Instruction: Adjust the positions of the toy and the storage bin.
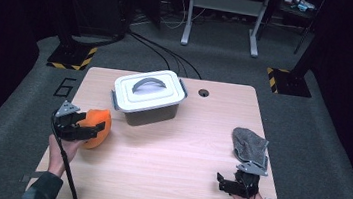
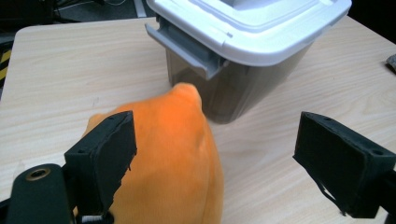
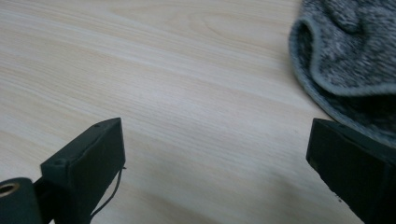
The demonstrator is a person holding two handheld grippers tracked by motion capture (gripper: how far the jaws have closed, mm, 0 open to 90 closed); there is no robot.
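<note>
At lower left of the high view, left gripper [image 1: 91, 129] fingers gape around the orange cloth [image 1: 97, 126], unclamped: back straight off, don't snag it; right gripper [image 3: 219, 177] fingers apart, empty.

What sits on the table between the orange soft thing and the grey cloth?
Nothing: in the high view, bare wood runs from the orange soft thing to the grey cloth. The lidded box stands farther back, off that line.

Number on the floor [image 1: 39, 94]: a pale "6" [image 1: 64, 87], just off the table's [image 1: 165, 179] far left corner.
Other text: none readable.
</note>
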